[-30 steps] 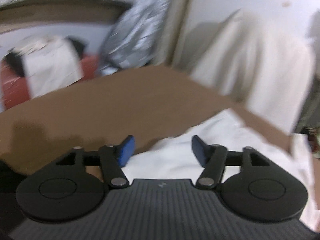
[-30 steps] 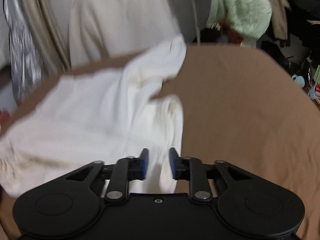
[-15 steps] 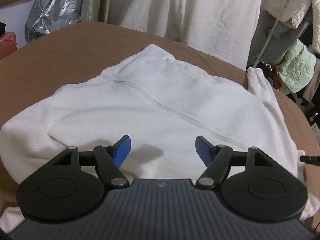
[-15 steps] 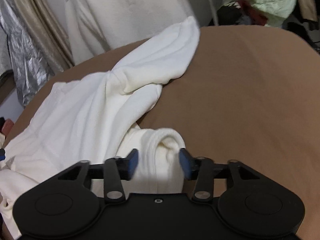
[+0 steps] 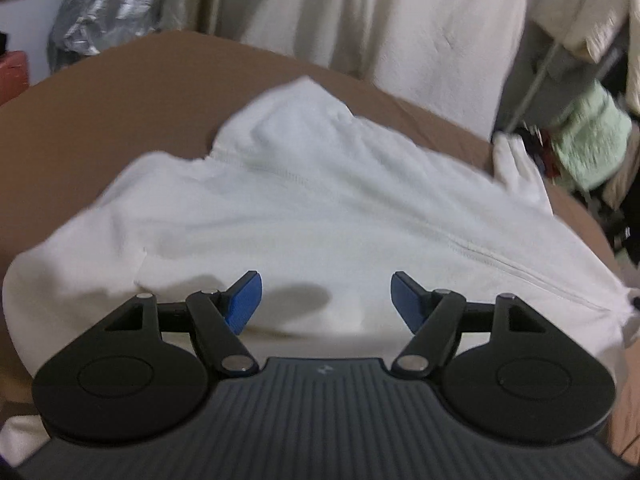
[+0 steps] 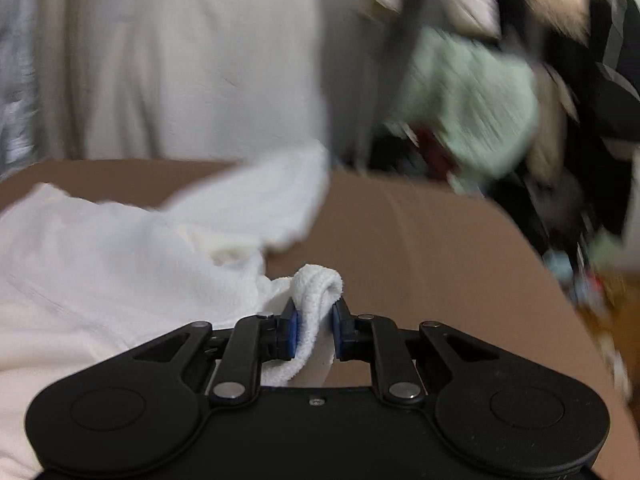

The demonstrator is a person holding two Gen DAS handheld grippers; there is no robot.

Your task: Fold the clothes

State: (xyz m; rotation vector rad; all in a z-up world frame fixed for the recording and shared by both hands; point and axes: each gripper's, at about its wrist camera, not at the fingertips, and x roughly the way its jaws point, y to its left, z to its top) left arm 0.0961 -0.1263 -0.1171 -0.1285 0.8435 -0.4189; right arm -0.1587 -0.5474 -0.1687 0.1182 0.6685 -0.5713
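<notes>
A white sweatshirt lies spread on the brown table, its seam running across the left wrist view. My left gripper hovers over the near part of the garment, jaws wide open, nothing between the blue pads. In the right wrist view the same sweatshirt lies at the left, one sleeve reaching toward the table's far side. My right gripper is closing on the ribbed cuff of the near sleeve, which bunches up between the blue pads and pokes out above them.
Bare brown table stretches right of the garment. Beyond the far edge hang a cream cloth, a silver plastic bag and a pale green garment among dark clutter. A red object sits far left.
The right jaws, earlier wide around the rolled cuff, have closed on it and the view has swung up toward the table's far edge. The left gripper swung over the sweatshirt, then held, still open.
</notes>
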